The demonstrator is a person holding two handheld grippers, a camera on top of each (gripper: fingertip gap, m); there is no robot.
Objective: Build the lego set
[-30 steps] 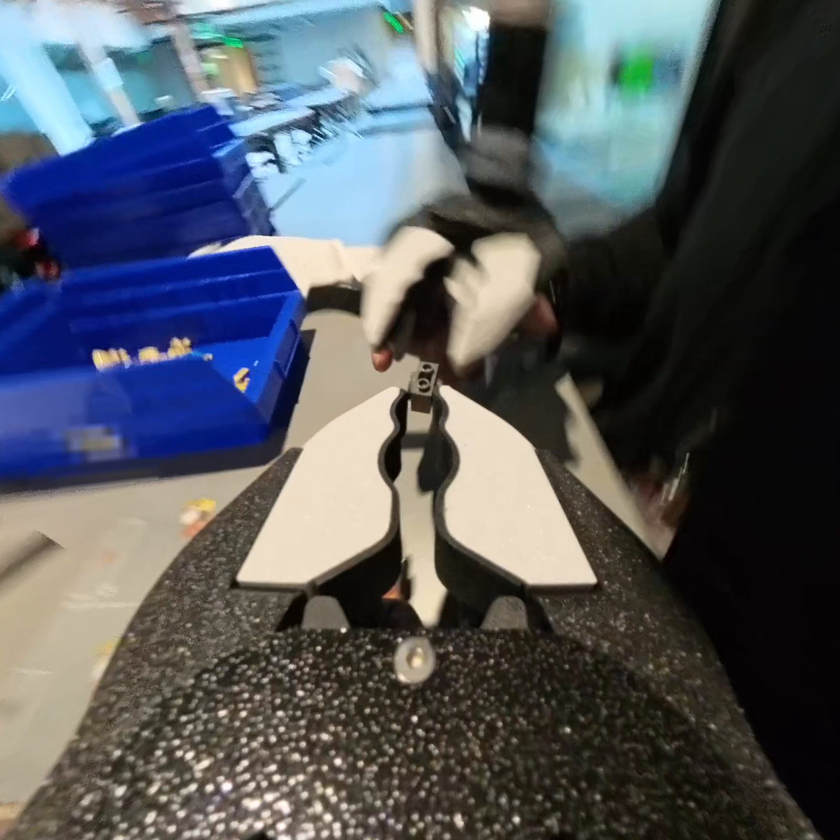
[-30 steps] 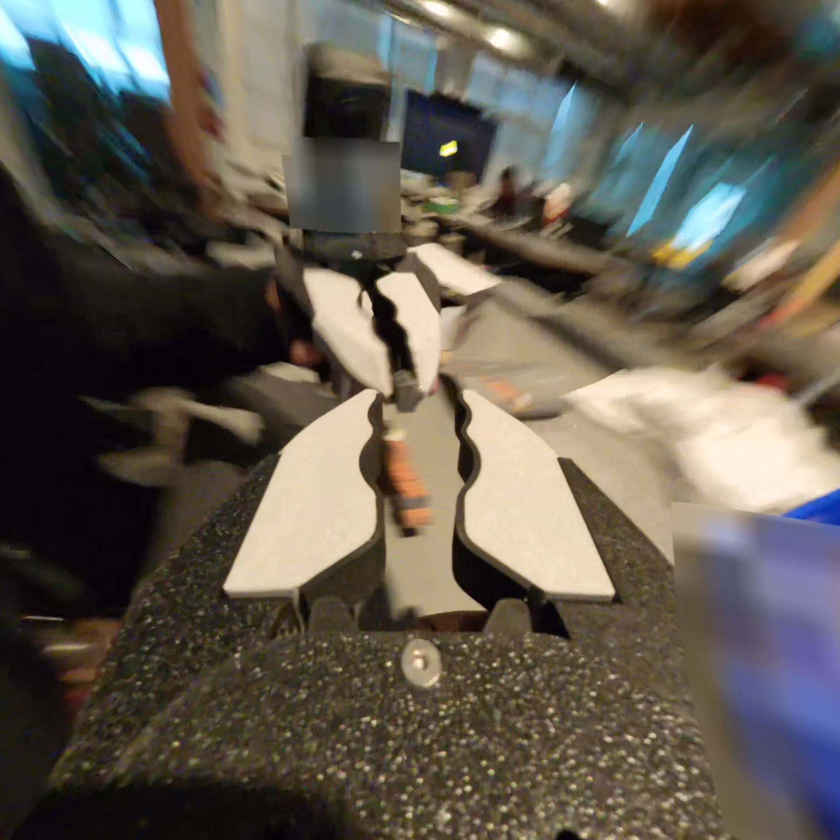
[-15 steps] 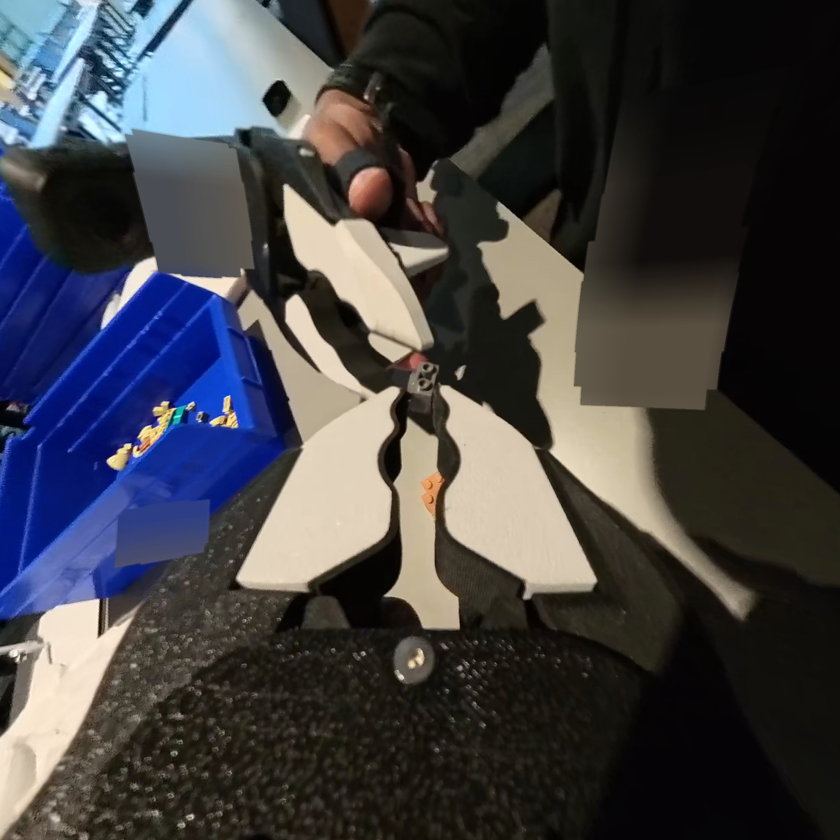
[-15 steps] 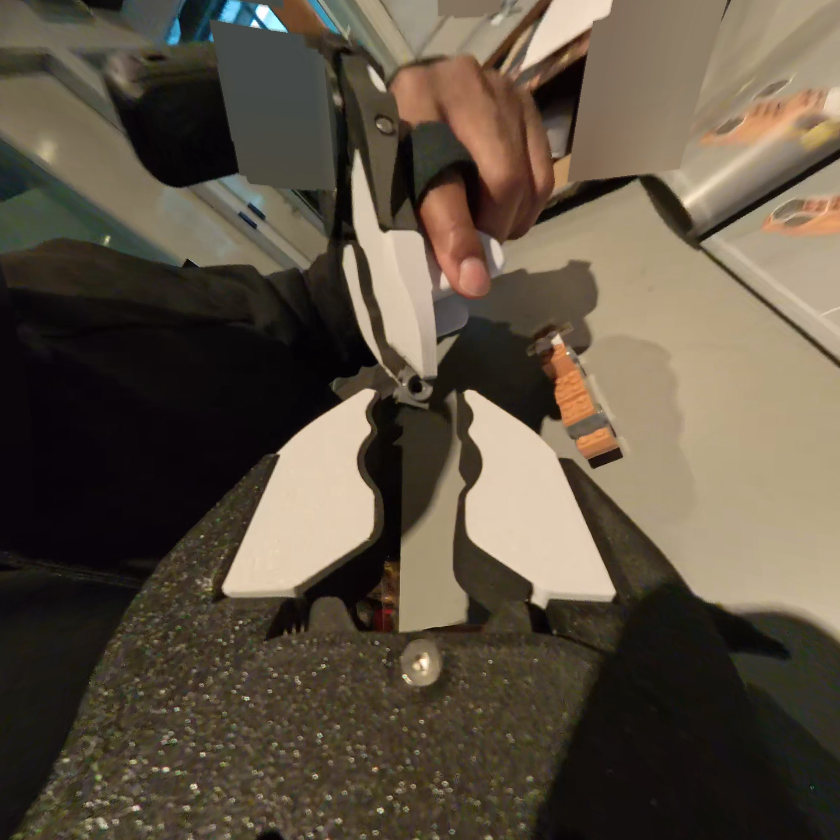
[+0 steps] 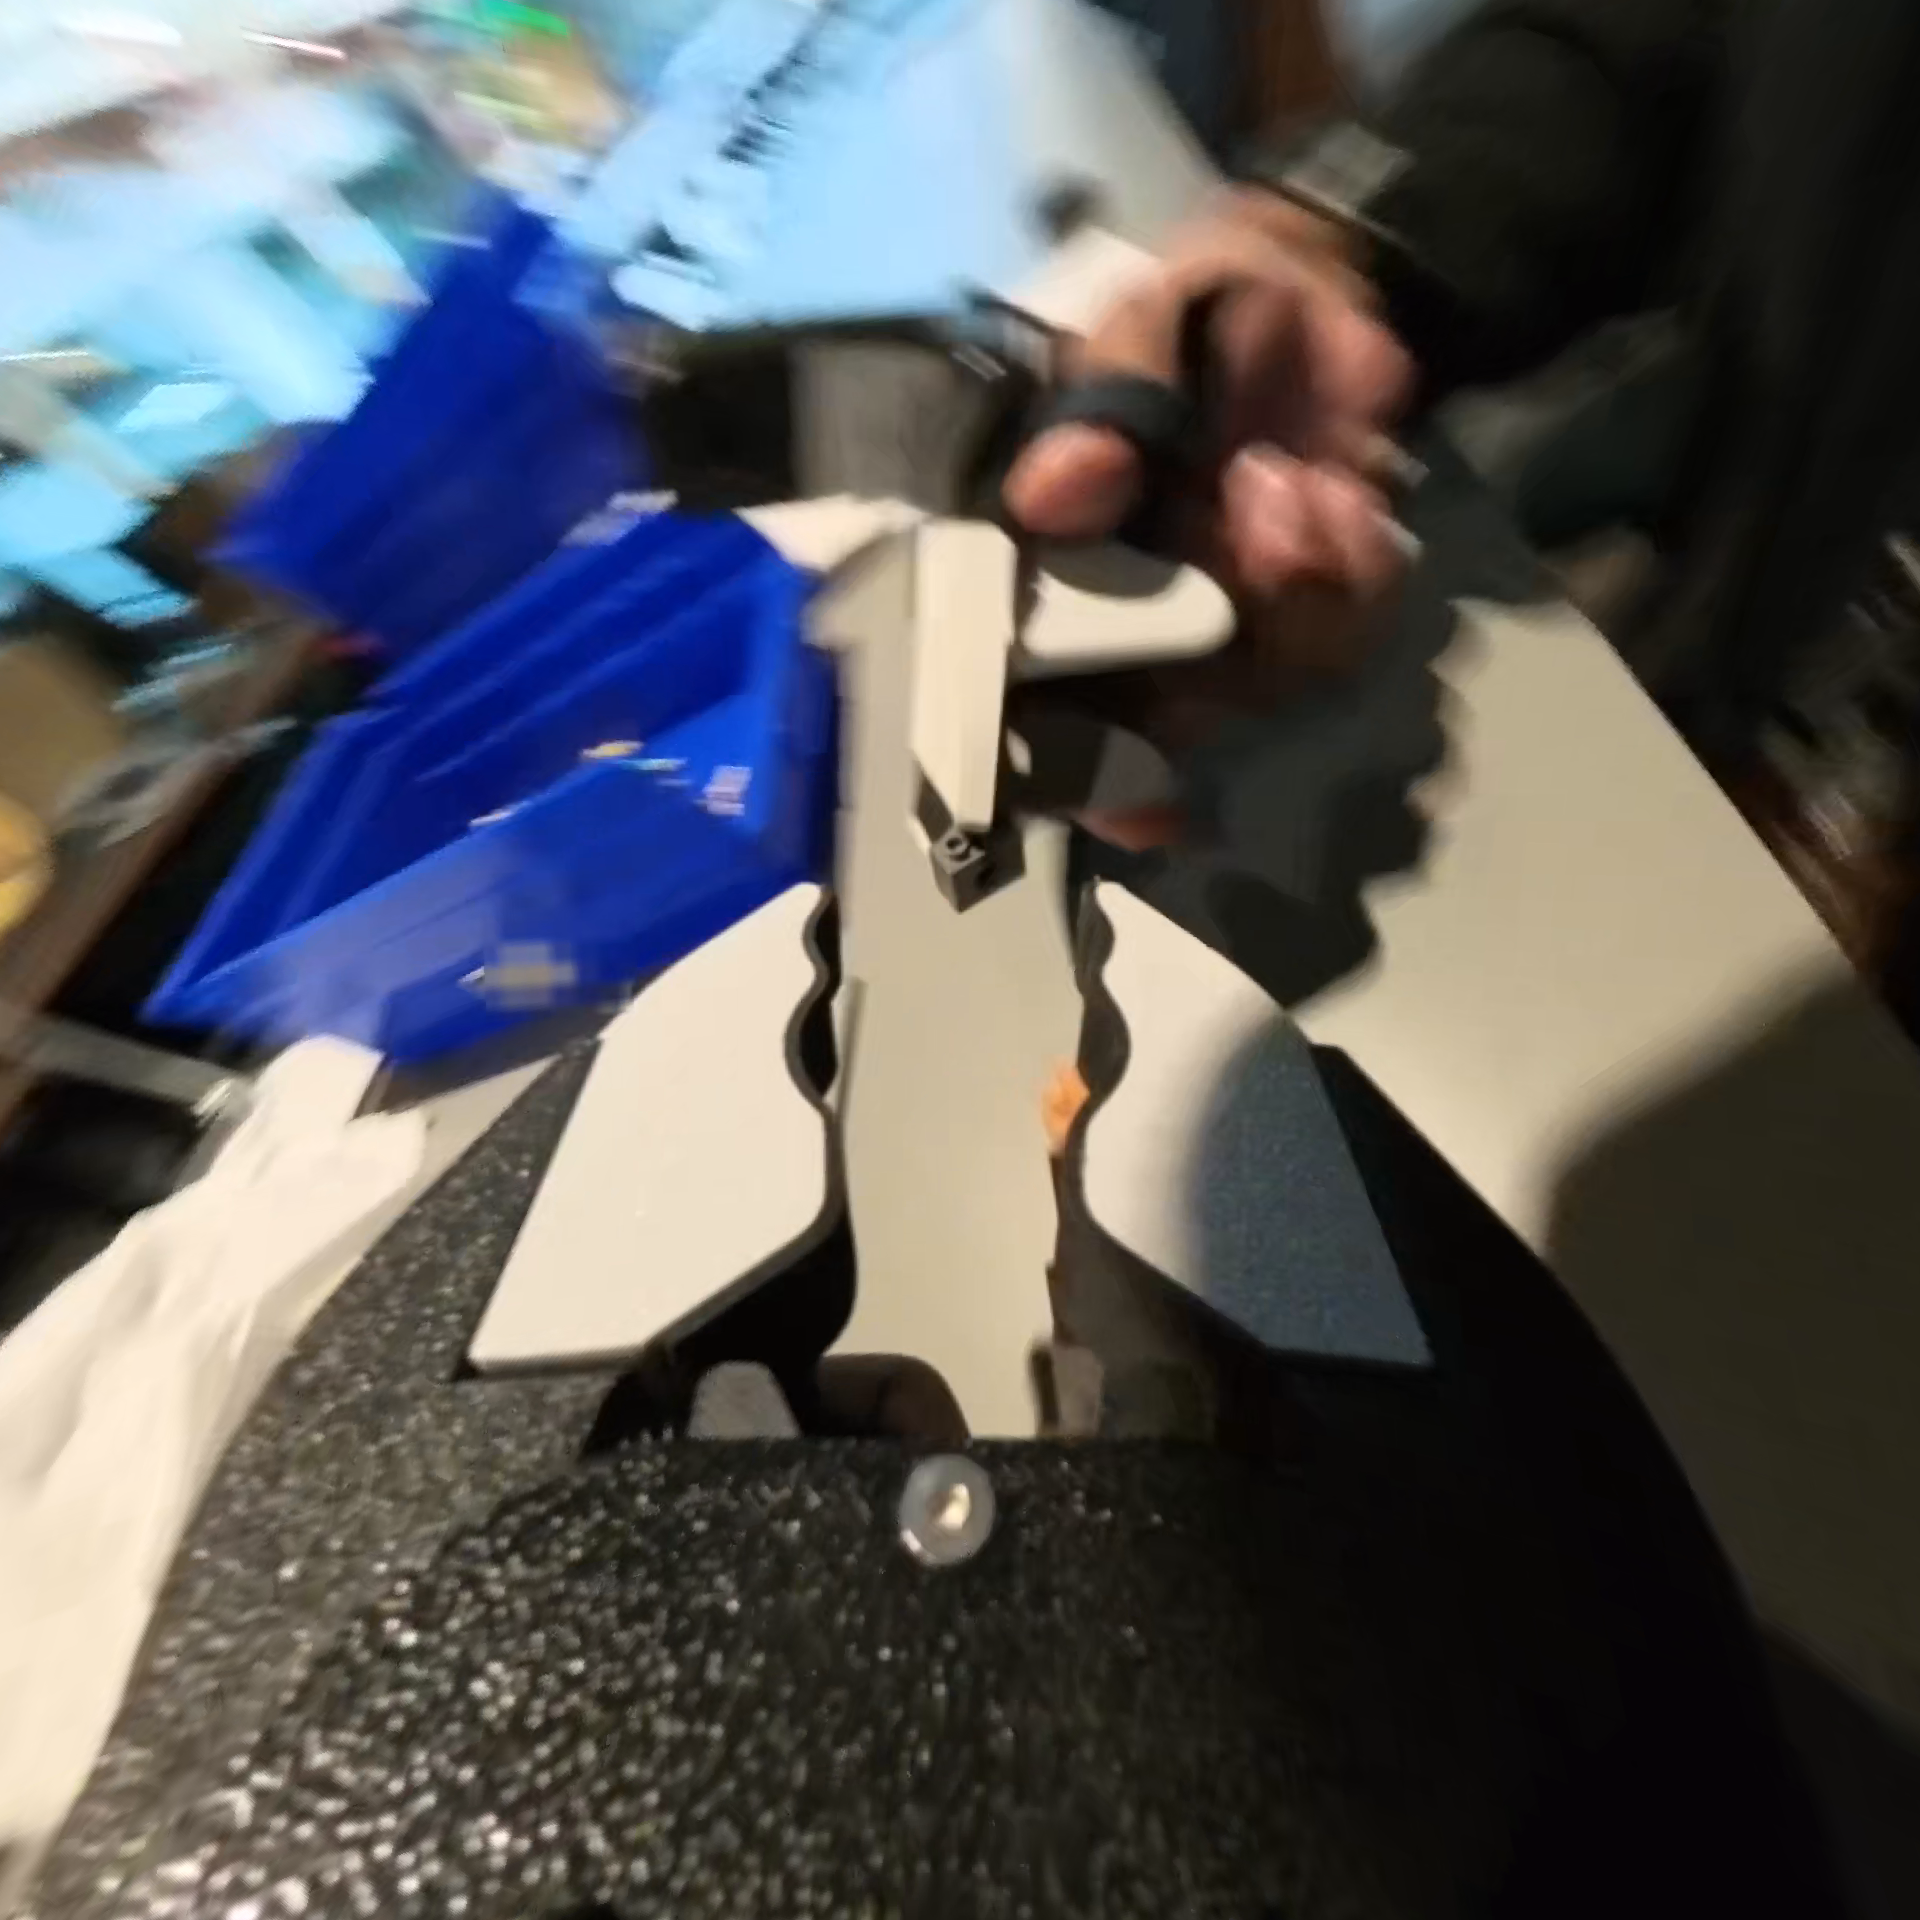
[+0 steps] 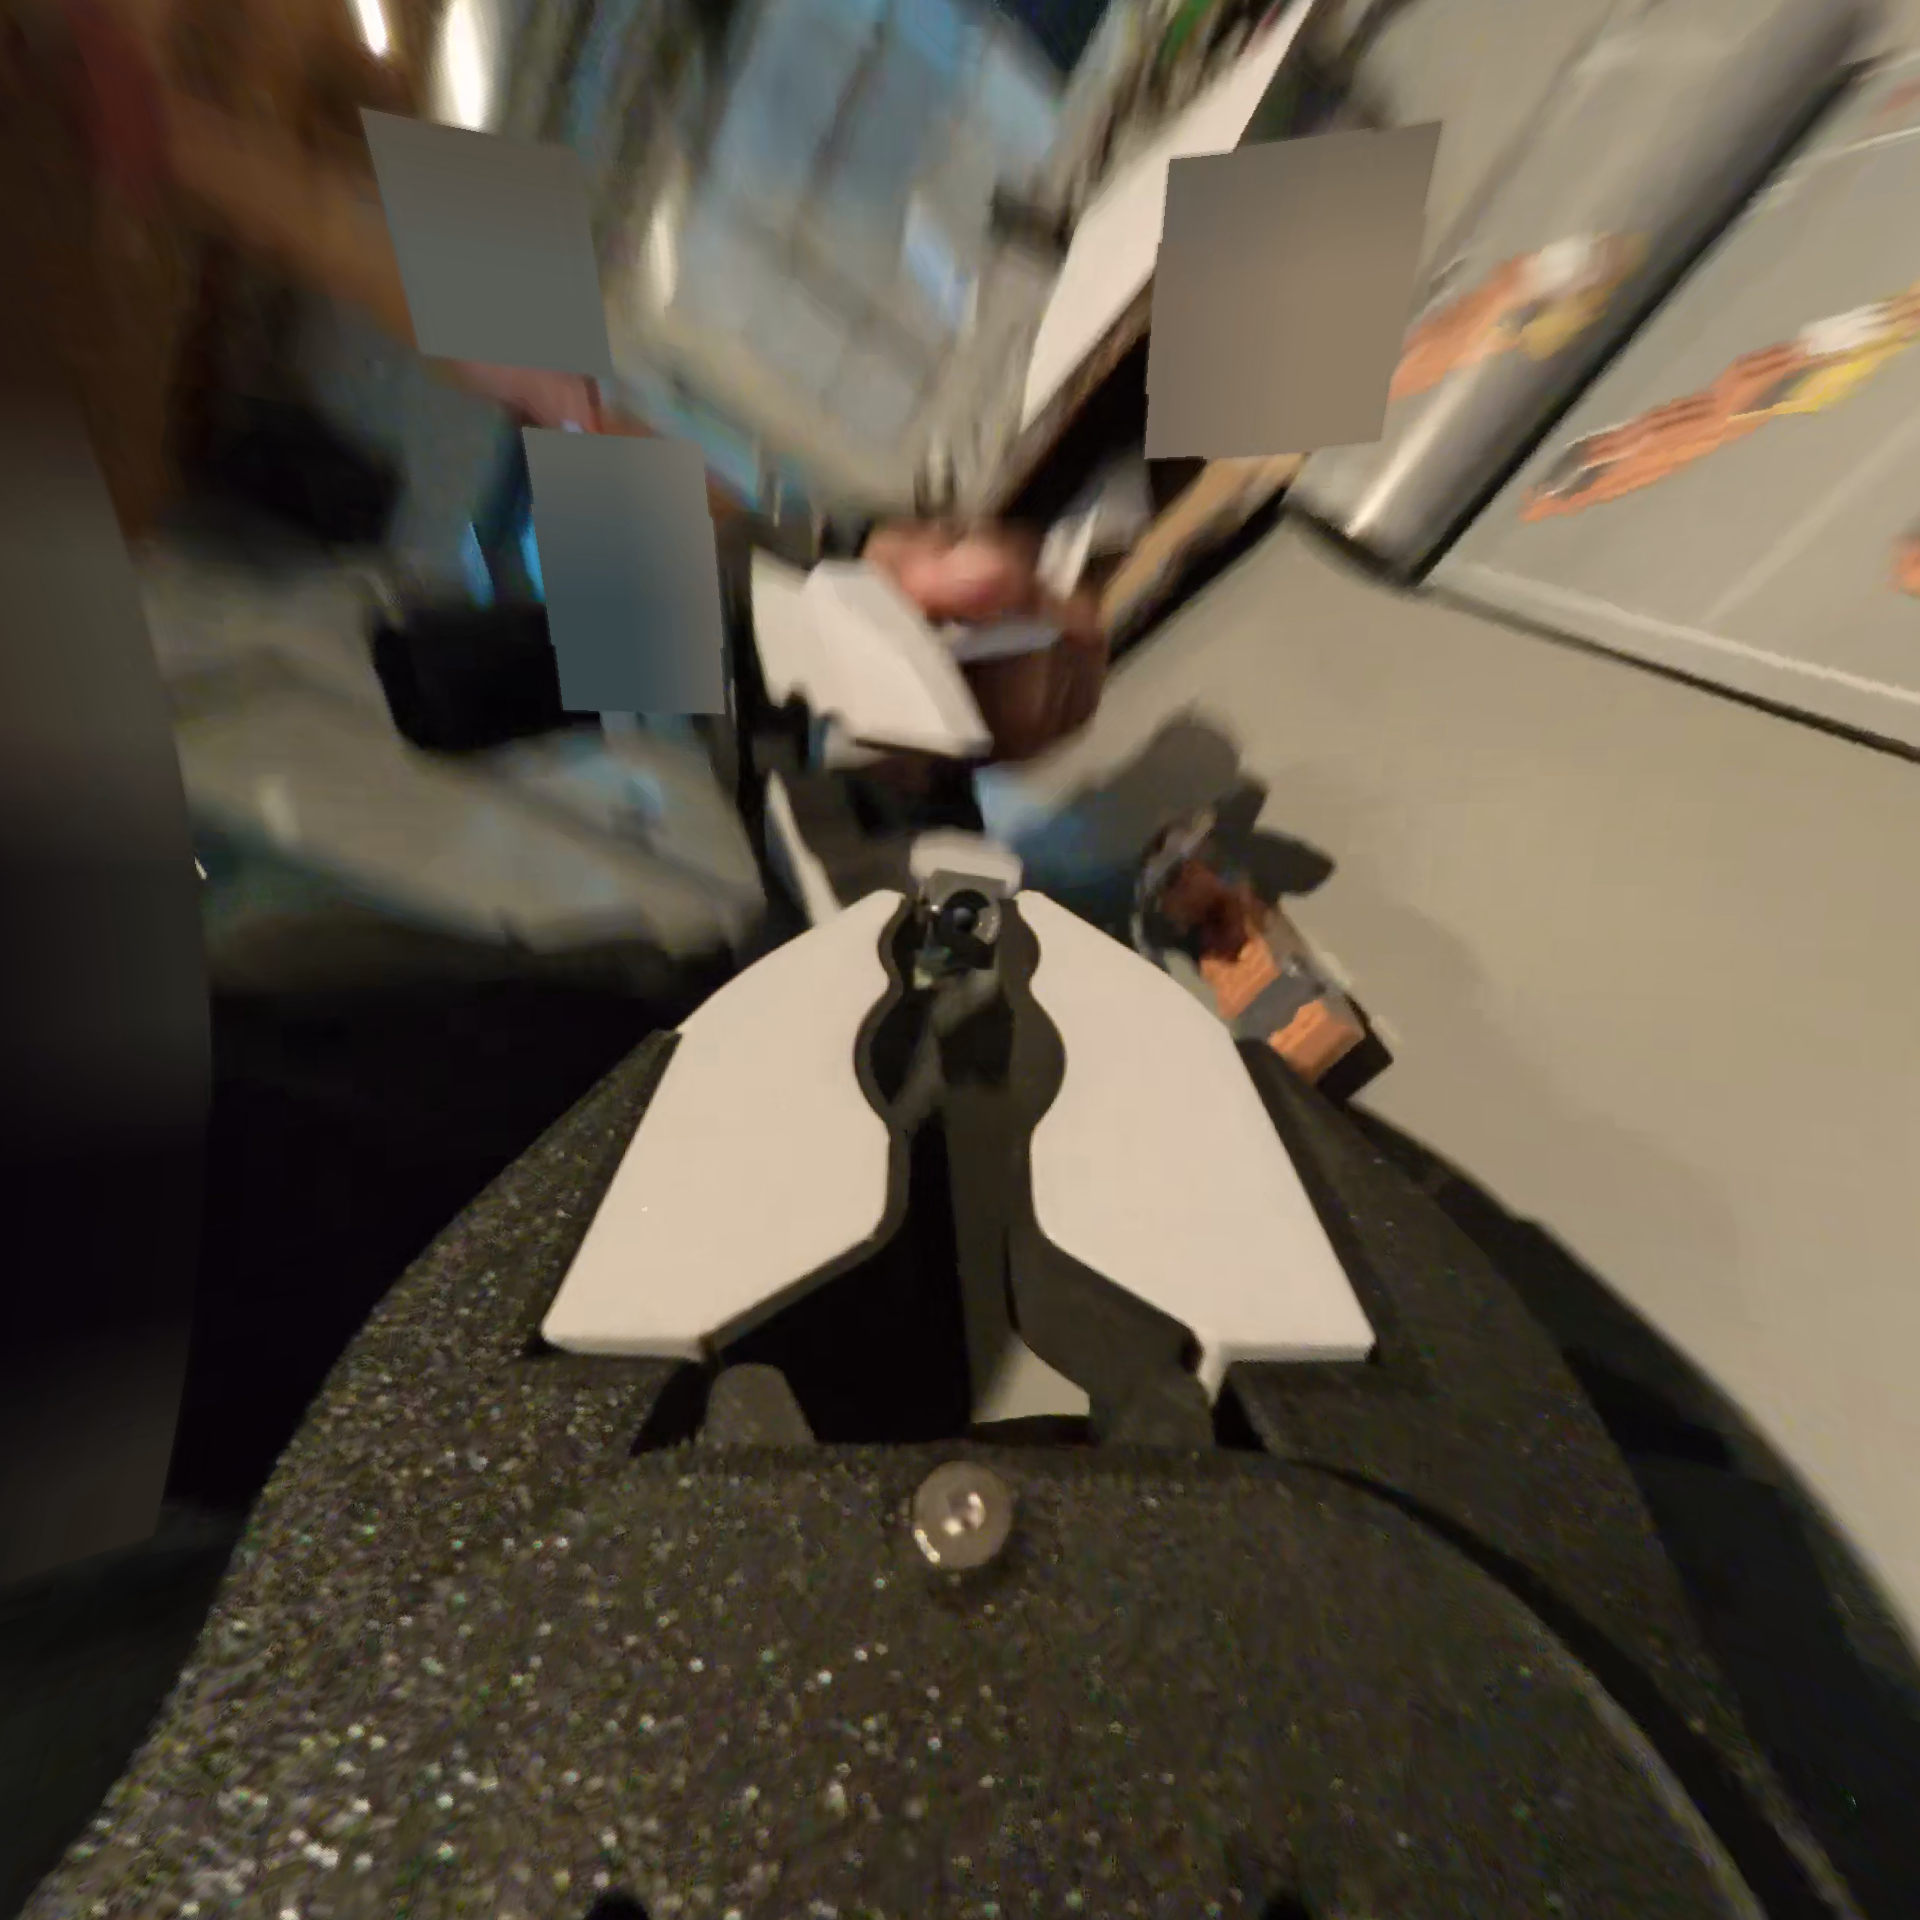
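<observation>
Both views are blurred w/ motion, so detail is limited.

Left wrist view: the left gripper (image 5: 951,925) has its jaws set apart, nothing between them, grey surface (image 5: 1558,883) showing through the gap. Just beyond its tips, centre of frame, the right gripper (image 5: 961,831) points down w/ a small dark grey brick (image 5: 971,868) clamped at its tip (one stud visible on the face turned toward the camera). A hand (image 5: 1226,457) grips that tool in the upper right of the frame. A bit of orange piece (image 5: 1060,1101) peeks out by the inner edge of the left gripper's right-side finger. Blue bins (image 5: 540,790) sit left of centre, w/ small yellowish bits inside; white crumpled paper or plastic (image 5: 156,1351) at lower left.

Right wrist view: the right gripper (image 6: 961,925) has its jaws nearly together, pinching the dark grey brick (image 6: 961,930) at the very tips, centre of frame. The left gripper (image 6: 956,862) shows just beyond, pale fingers (image 6: 883,675) angled in from the upper centre. Right of the tips, an orange-and-grey partial build (image 6: 1257,977) lies on the surface (image 6: 1558,935), near but apart from the held brick. Instruction pages (image 6: 1714,436) w/ orange figures lie at the upper right.
</observation>
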